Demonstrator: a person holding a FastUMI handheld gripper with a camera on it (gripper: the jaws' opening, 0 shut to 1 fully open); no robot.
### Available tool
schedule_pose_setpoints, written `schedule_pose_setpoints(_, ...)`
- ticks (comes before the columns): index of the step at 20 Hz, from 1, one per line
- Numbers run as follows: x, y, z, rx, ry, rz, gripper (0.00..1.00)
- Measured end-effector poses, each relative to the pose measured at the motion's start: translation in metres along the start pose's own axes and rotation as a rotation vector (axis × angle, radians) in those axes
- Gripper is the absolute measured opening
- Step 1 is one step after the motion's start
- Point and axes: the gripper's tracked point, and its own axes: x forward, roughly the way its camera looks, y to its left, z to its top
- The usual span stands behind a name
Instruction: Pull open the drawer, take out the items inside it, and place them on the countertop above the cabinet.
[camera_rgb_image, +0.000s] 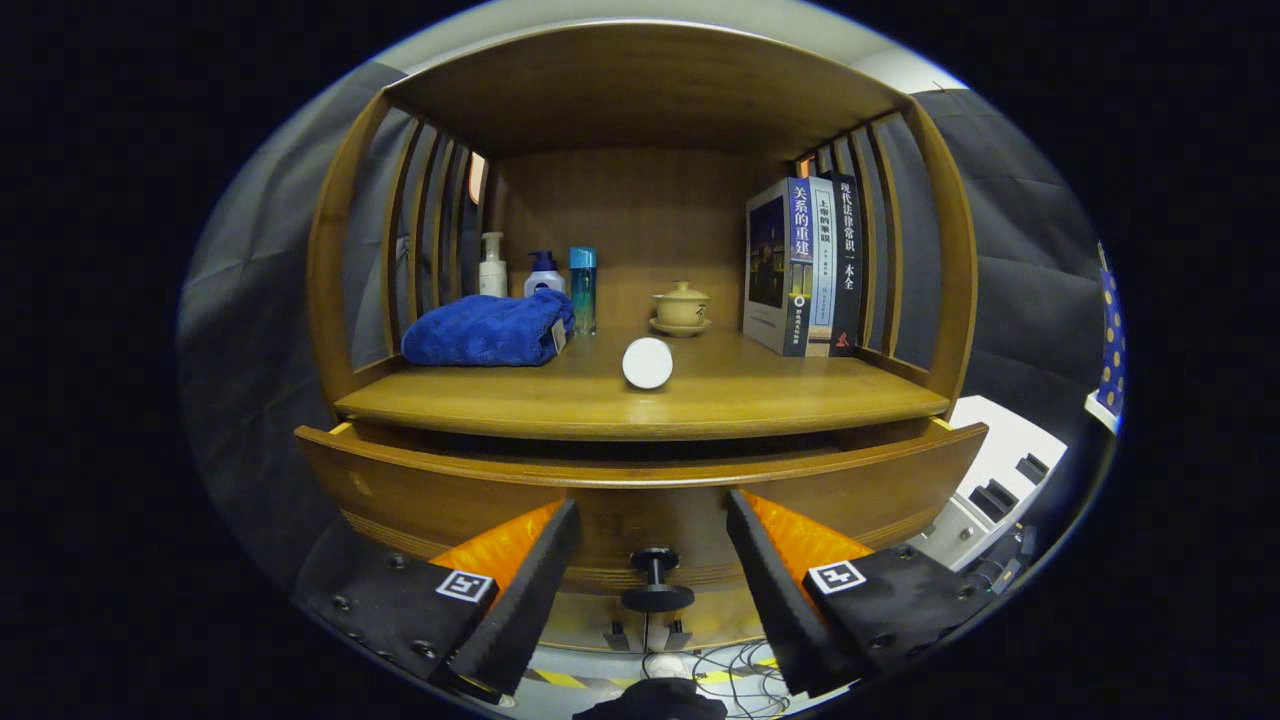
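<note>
The wooden drawer (420, 490) under the countertop (760, 400) stands pulled out a little, with a dark gap showing along its top edge. Its black knob (656, 582) sits on the drawer front, between my two fingers. My gripper (652, 530) is open, its fingers spread to either side of the knob and apart from it. The drawer's inside is hidden from here. A white cylinder (648, 362) lies on the countertop near its front edge, end-on to me.
On the countertop: a folded blue towel (488, 330) at the left, three bottles (545, 275) behind it, a lidded tea cup on a saucer (681, 308), upright books (805, 265) at the right. Slatted side walls and a top board enclose the shelf. White equipment (1000, 480) stands lower right.
</note>
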Motion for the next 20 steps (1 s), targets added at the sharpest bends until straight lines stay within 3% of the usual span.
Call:
schedule_pose_setpoints(14,0.033,0.000,0.005,0.042,-0.007,0.012,0.98)
schedule_pose_setpoints(16,0.029,-0.009,0.002,0.031,0.022,-0.022,0.99)
schedule_pose_setpoints(20,-0.001,-0.011,0.027,0.044,0.001,0.006,1.00)
